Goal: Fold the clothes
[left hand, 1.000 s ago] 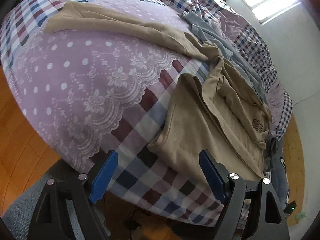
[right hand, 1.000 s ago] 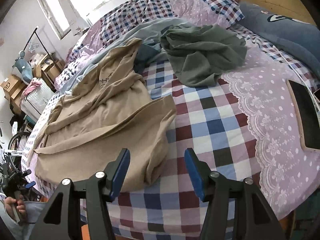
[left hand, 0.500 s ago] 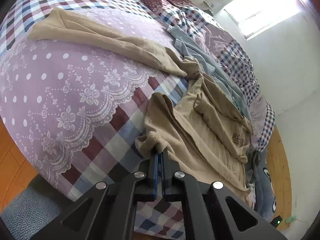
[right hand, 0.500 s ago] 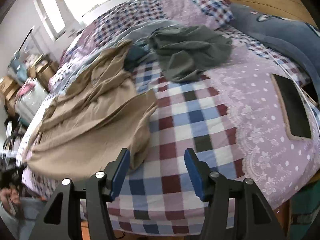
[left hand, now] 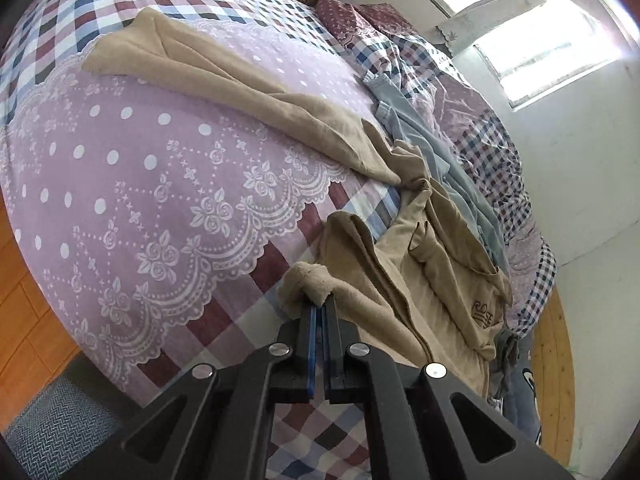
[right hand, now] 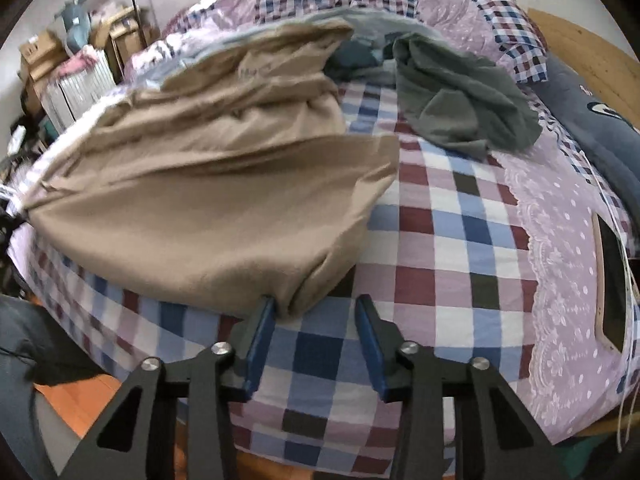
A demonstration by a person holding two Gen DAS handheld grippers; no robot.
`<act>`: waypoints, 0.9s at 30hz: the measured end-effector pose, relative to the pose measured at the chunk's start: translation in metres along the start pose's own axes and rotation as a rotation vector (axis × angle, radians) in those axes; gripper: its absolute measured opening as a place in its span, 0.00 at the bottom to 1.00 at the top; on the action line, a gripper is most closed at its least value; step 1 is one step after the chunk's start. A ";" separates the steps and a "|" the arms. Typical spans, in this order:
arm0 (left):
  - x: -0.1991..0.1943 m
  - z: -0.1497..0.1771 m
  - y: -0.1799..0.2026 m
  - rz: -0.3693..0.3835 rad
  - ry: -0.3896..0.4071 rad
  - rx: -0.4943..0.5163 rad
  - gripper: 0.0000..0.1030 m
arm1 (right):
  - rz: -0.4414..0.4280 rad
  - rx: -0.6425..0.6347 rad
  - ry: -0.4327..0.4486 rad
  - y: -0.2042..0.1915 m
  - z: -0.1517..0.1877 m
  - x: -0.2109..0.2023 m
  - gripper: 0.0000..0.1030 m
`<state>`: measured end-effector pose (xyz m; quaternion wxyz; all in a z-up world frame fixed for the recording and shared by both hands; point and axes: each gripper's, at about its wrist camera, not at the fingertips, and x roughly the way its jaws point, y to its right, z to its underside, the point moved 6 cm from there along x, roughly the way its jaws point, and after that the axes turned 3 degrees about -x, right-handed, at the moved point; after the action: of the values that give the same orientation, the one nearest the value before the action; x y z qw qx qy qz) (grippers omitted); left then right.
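Folding is barely beginning: the left gripper (left hand: pixel 323 307) is clamping the tan garment (left hand: pixel 404 280) hem at its tips, the right gripper (right hand: pixel 316 312) is closing around another corner, unpinched, leaving every fold undone.

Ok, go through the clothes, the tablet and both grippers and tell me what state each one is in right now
Tan garment: unfolded, rumpled on the bed, one corner pinched and lifted.
Left gripper: shut on the tan garment's corner.
Right gripper: jaws closing, garment's near corner between them, not yet clamped.
Grey-green garment: crumpled heap, untouched.
Light blue garment: unfolded, partly under the tan one.
Tablet: lying flat, screen dark.
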<state>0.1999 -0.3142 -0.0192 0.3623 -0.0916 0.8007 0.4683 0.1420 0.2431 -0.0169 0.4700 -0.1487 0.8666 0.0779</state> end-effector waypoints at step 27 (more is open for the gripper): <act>0.003 0.002 0.000 -0.012 -0.009 -0.011 0.01 | 0.010 -0.043 0.038 -0.004 0.003 -0.008 0.11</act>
<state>0.1992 -0.3118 -0.0221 0.3681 -0.0964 0.7958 0.4711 0.1498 0.2421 -0.0116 0.4497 -0.1562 0.8741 0.0961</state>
